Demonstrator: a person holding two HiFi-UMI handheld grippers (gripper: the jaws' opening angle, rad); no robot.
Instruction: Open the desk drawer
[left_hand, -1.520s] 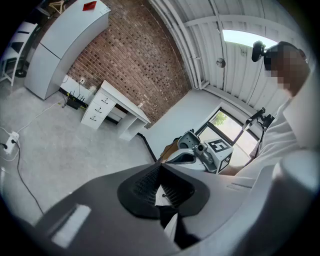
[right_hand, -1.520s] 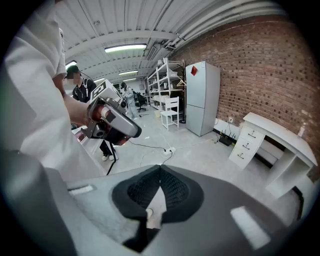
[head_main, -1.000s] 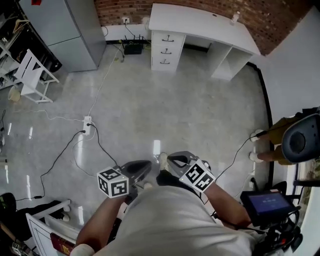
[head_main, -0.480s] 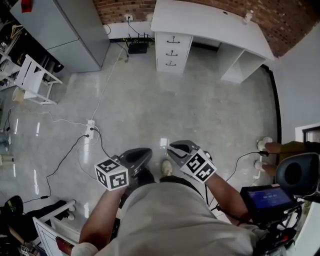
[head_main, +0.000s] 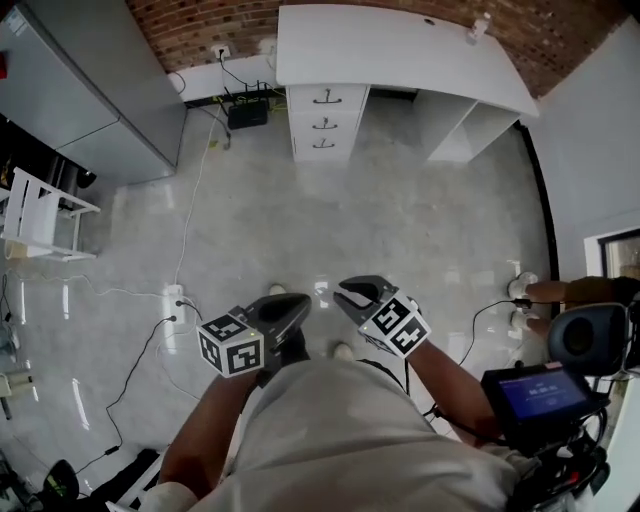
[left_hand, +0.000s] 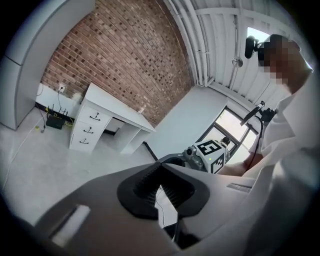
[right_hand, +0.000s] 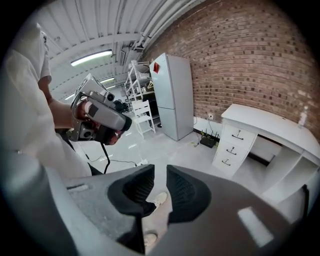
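Note:
A white desk (head_main: 400, 45) stands against the brick wall at the far side of the room. Under its left half is a stack of three drawers (head_main: 322, 120), all closed, each with a dark handle. Both grippers are held close to the body, far from the desk. My left gripper (head_main: 292, 305) is shut, its fingertips touching, with nothing in it. My right gripper (head_main: 350, 293) stands a narrow gap open and empty. The left gripper view shows the drawers (left_hand: 89, 130) small at the left beyond the left gripper (left_hand: 160, 171). The right gripper view shows the drawers (right_hand: 232, 147) at the right beyond the right gripper (right_hand: 160, 172).
A grey cabinet (head_main: 100, 80) stands left of the desk, with a black router (head_main: 246, 113) between them. A power strip (head_main: 175, 300) and cables lie on the floor at the left, near a white rack (head_main: 35, 215). Another person's feet (head_main: 520, 290) are at the right.
The view has moved forward: the desk and drawers sit slightly larger and more central. Both grippers keep their places in front of the body, jaws unchanged.

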